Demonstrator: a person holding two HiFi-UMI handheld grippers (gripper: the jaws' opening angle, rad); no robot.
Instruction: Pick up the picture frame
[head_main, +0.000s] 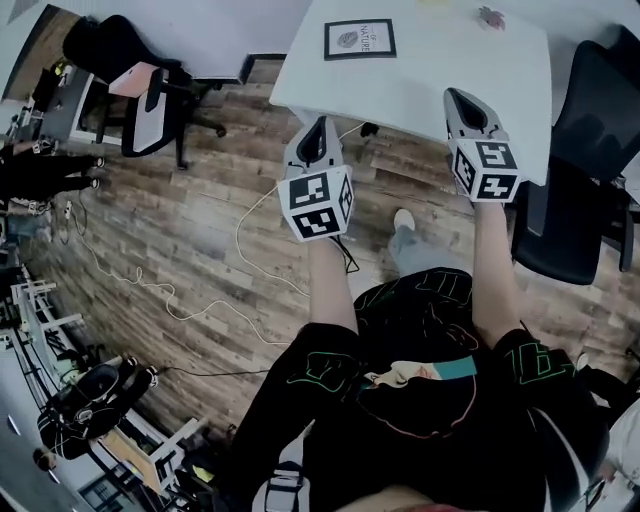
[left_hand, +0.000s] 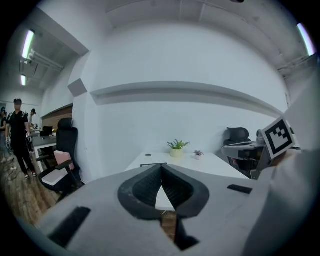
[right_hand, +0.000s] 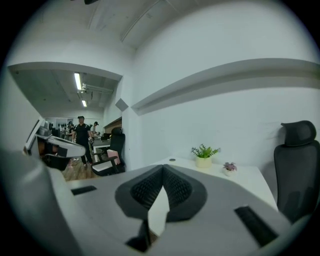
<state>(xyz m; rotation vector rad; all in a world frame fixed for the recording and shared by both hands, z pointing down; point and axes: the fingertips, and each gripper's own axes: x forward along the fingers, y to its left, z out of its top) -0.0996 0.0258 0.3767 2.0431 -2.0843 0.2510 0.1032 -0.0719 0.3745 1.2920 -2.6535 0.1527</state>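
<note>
1. Closest in the head view are the person's black clothes with thin coloured line work, and two bare forearms stretched forward over wood-plank floor (head_main: 180, 230), where a thin pale cable (head_main: 250, 235) lies in loops.
2. The left gripper (head_main: 319, 124) is a grey, matte, wedge-shaped shell carrying a cube of black-and-white square markers. Its own view shows the dark ribbed pads meeting at the tips with nothing between them. It hangs just short of the table's near edge.
3. The right gripper (head_main: 456, 96) is the same build and reaches a little over that edge. Its pads are also pressed together on nothing.
4. The table (head_main: 430, 85) is a smooth white slab with rounded corners. A black mesh-backed office chair (head_main: 580, 190) stands at its right.
5. The picture frame (head_main: 360, 39) lies flat on the tabletop, well beyond both grippers and closer to the left one's line. It is a thin black rectangular border around a white mat with a small print.
6. Farthest off, by the wall, a green plant in a pale pot (left_hand: 177, 148) and a smaller one (left_hand: 198, 153) stand behind the frame.
7. This looks like the approach, with the frame untouched. The next move probably calls for parting one gripper's jaws and reaching to an edge, and a low, flat frame on a slick top may slide rather than lift.
</note>
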